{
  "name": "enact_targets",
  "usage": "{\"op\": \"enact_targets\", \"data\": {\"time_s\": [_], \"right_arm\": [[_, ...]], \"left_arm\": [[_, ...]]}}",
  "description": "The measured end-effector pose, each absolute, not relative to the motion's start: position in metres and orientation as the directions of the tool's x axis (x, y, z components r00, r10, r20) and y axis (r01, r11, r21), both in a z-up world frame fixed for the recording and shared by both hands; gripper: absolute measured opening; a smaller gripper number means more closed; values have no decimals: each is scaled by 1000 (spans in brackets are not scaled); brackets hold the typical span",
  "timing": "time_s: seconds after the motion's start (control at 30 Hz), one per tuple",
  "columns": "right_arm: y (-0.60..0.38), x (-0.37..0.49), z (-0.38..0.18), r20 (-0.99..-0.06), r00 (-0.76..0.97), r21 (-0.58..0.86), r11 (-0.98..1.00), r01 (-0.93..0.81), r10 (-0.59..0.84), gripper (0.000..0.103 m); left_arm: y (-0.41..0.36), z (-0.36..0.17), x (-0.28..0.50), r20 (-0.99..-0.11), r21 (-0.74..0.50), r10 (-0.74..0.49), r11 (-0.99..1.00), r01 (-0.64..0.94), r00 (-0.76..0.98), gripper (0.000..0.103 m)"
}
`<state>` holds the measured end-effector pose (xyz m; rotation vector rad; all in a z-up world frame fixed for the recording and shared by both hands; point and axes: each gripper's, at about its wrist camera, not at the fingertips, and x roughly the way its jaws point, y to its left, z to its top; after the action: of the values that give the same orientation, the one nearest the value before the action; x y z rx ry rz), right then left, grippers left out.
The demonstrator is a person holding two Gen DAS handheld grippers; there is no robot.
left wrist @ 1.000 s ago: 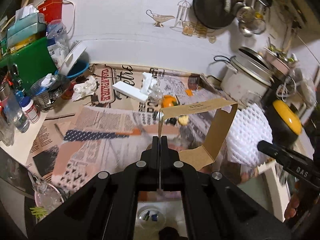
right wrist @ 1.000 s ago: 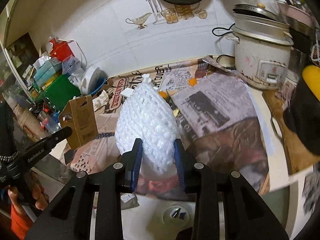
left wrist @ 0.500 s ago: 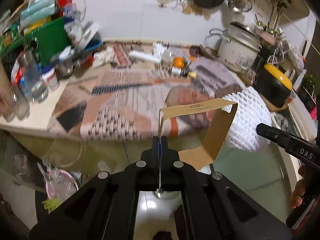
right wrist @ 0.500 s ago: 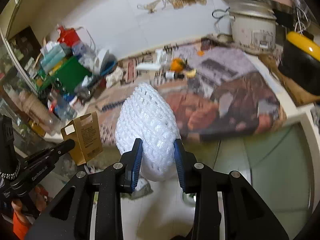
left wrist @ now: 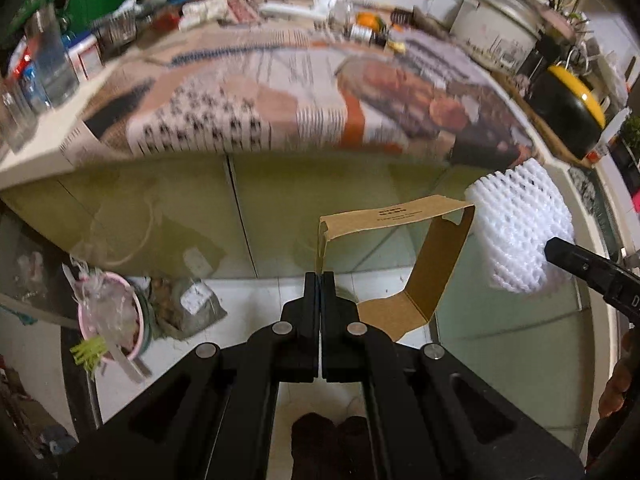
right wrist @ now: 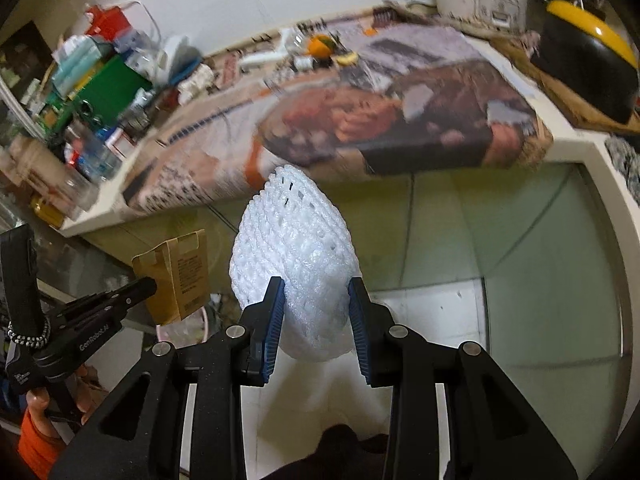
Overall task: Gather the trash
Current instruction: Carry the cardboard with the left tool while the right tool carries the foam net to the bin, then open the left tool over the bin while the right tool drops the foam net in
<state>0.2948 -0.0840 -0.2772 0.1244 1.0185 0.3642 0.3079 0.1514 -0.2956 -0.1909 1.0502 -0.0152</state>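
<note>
My left gripper [left wrist: 320,280] is shut on the edge of an open brown cardboard box [left wrist: 432,264], held in the air in front of the green cabinet doors. The box also shows in the right wrist view [right wrist: 180,272]. My right gripper [right wrist: 316,300] is shut on a white foam net [right wrist: 292,256], also in the air below the counter edge. The foam net shows at the right of the left wrist view [left wrist: 516,228]. A pink bin [left wrist: 116,320] lined with a clear bag stands on the floor at lower left.
The newspaper-covered counter [left wrist: 280,92] is above and behind both grippers, with bottles [left wrist: 48,64], a rice cooker [left wrist: 496,36], a yellow-lidded black pot [left wrist: 568,104] and an orange [right wrist: 320,46]. Green cabinet doors [right wrist: 520,232] stand below it. A grey bag [left wrist: 192,304] lies beside the bin.
Both grippers have dropped from counter height to below the counter edge, carrying the cardboard box and the foam net. The floor and pink bin have come into view.
</note>
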Motion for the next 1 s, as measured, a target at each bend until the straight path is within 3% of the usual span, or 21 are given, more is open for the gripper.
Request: {"op": "enact_targets", "data": {"time_s": [0.33, 0.83, 1.0], "right_arm": [[-106, 328, -396, -865, 374, 269, 938, -220, 335, 30], [-90, 381, -667, -906, 294, 234, 940, -248, 303, 32], [-79, 392, -725, -917, 259, 233, 936, -265, 302, 35]], "left_arm": [[121, -437, 334, -907, -183, -115, 974, -133, 405, 0], [124, -713, 377, -940, -153, -84, 970, -188, 330, 0], [119, -777, 390, -942, -136, -74, 976, -172, 327, 0]]}}
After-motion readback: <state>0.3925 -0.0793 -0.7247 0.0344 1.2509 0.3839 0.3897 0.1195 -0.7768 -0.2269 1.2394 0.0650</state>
